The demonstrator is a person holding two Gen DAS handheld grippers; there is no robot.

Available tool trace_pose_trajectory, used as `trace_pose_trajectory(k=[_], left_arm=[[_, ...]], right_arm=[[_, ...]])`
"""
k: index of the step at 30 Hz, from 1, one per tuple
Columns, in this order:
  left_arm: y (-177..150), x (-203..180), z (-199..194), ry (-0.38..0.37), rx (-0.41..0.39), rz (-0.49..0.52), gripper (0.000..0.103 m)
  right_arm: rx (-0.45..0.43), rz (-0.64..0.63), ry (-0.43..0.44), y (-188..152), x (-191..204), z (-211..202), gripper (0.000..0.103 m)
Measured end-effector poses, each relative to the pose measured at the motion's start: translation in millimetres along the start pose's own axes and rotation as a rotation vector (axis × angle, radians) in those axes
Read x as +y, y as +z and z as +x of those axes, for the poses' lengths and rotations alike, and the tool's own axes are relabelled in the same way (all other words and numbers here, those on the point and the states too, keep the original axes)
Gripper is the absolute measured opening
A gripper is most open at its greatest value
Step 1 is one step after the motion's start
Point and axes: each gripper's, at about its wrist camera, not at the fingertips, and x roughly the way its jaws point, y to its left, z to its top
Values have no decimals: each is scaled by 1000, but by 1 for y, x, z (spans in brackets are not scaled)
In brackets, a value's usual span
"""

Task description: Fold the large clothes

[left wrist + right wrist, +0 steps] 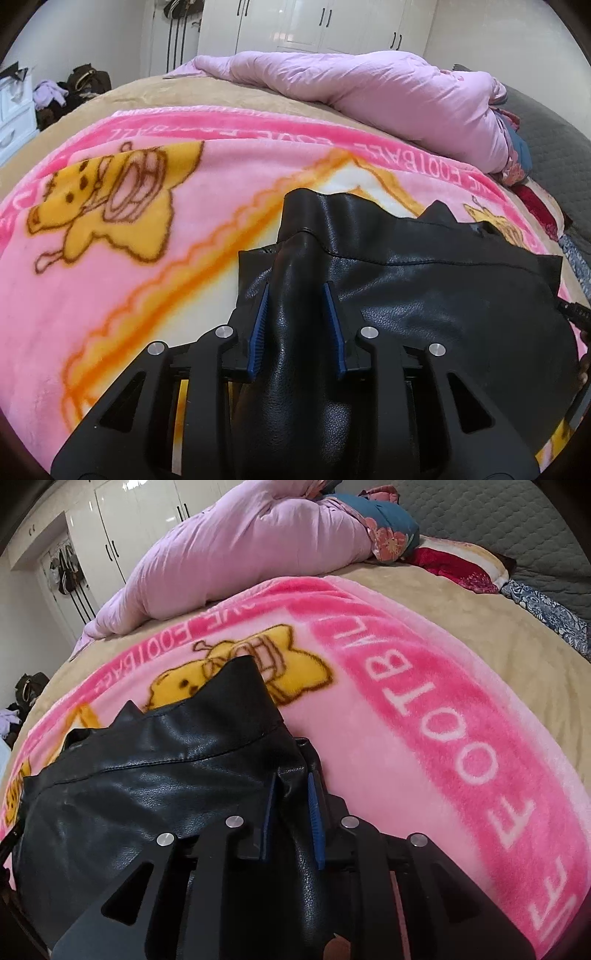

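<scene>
A black leather jacket (443, 295) lies bunched on a pink cartoon blanket (147, 295). In the left wrist view my left gripper (296, 286) is shut on a thick fold at the jacket's left side, and the leather fills the gap between the blue pads (260, 325). In the right wrist view the same jacket (129, 794) spreads to the left. There my right gripper (291, 777) is shut on a narrow fold at its right edge, over the blanket (424, 720). A collar flap (236, 686) sticks up ahead of it.
The blanket covers a bed with a beige sheet (221, 96). A lilac duvet (369, 85) is heaped along the far side, with pillows (388, 535) and a grey quilt (517, 524) at the right. White wardrobes (295, 22) stand behind, and bags and clothes (74, 88) sit at far left.
</scene>
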Motion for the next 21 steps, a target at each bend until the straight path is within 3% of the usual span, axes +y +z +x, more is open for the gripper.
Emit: trace_pose_trajectory(k=[6, 8, 10, 12, 15, 17, 21], left_arm=[[-1, -2, 0, 6, 7, 8, 23], [-1, -3, -1, 12, 8, 15, 23], [0, -1, -2, 13, 13, 6, 24], [0, -2, -4, 19, 17, 8, 26], [0, -4, -9, 24, 20, 10, 34], [-1, -3, -13, 22, 26, 4, 46], [-4, 0, -26, 12, 27, -20, 56]], right_arm=[[8, -16, -17, -1, 3, 0, 19], [3, -26, -38, -2, 5, -3, 24], [12, -14, -64, -2, 3, -5, 39], [23, 28, -38, -1, -5, -6, 42], [47, 98, -2, 1, -18, -9, 51], [50, 123, 15, 2, -22, -14, 56], [34, 120, 13, 4, -24, -29, 58]])
